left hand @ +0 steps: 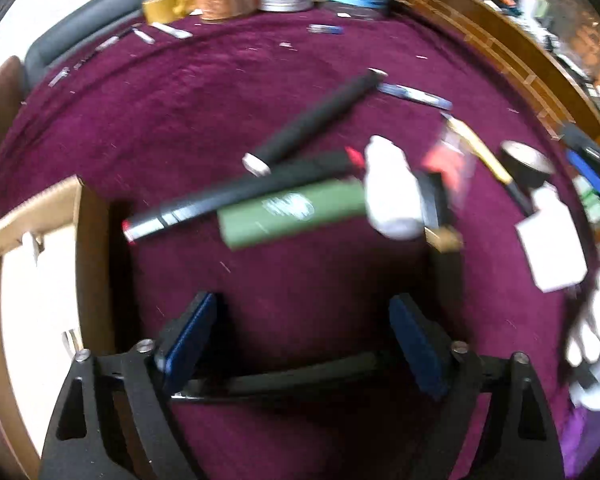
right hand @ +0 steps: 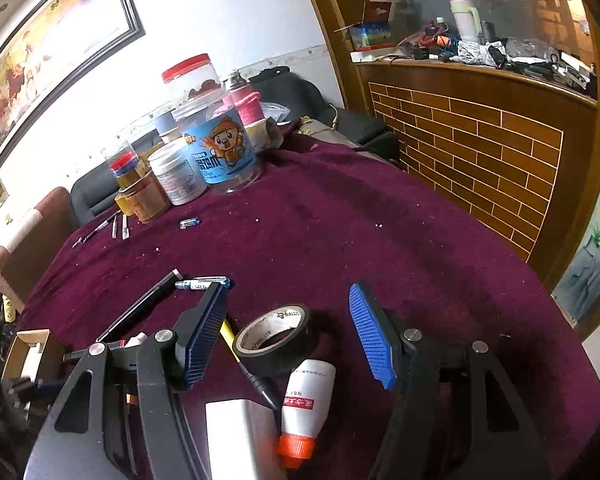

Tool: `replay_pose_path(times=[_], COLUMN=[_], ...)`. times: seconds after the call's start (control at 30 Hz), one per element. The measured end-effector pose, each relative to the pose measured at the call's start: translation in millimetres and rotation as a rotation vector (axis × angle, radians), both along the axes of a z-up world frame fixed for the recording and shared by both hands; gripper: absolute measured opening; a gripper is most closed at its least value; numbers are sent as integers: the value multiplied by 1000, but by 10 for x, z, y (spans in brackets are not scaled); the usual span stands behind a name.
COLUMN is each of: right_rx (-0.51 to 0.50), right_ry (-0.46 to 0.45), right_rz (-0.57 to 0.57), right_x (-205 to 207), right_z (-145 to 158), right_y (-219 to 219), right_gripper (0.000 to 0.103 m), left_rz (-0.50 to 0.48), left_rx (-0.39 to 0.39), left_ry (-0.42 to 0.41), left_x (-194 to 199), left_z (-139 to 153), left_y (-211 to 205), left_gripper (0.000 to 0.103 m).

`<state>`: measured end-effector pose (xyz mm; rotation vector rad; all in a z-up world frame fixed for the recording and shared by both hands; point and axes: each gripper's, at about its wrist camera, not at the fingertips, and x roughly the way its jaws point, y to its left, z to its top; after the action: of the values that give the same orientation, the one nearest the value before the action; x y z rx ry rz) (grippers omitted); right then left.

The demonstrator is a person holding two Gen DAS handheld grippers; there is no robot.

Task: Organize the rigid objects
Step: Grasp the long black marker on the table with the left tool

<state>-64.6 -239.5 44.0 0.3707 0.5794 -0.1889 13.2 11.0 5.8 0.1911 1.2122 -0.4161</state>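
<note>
While the right gripper (right hand: 290, 332) hovers wide over the tape roll (right hand: 274, 338), the left gripper (left hand: 306, 344), also wide and empty, faces the green tube (left hand: 292, 210) at twelve o'clock, its long axis crosswise, box (left hand: 40, 216) at nine.

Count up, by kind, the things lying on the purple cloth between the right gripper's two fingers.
Black roll of tape: 1
White plastic bottle with an orange cap: 1
Slim yellow-and-black tool: 1
Flat silver metal block: 1
Total: 4
</note>
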Motion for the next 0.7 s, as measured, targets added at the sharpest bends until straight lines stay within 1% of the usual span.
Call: replay_pose_path(times=[0.07,0.1,0.13,0.17,0.2,0.3,0.37,0.4,0.43,0.47,0.53,0.6,0.63,0.7], right_rx=[5,10,16,20,24,27,24,24,24,25,26,25,25,26], right_ry=[4,7,11,14,19,23,26,29,31,33,37,40,40,40], right_rz=[-3,-3,-4,-4,-6,-9,-10,-9,-7,-5,1,5,7,10], right_x=[1,0,-3,0,-1,9,8,10,13,16,22,24,22,18], right_z=[-7,-13,-21,-25,-34,-38,-41,-44,-47,-48,-51,-53,-54,-54], right_y=[-12,-22,-31,-39,-46,-61,-61,-59,-56,-56,-52,-41,-38,-30], right_gripper=[62,63,63,63,63,63,63,62,63,62,62,62,62,62], left_rz=[-30,-41,-54,-63,-64,-49,-3,10,29,60,131,168,182,204], left_rx=[-30,-50,-84,-125,-144,-166,-209,-225,-233,-230,-226,-230,-229,-221], left_ry=[10,22,50,91,105,62,36,28,16,-2,-7,21,33,67], left_x=[-167,-227,-281,-328,-357,-510,-668,-737,-802,-896,-1018,-1105,-1077,-1039], left_z=[43,60,71,65,71,191,338,383,448,508,588,551,553,412], left_y=[18,31,58,96,119,225,332,368,418,477,526,567,551,509], left_gripper=[45,36,22,18,18,18,19,22,30,42,50,50,50,51])
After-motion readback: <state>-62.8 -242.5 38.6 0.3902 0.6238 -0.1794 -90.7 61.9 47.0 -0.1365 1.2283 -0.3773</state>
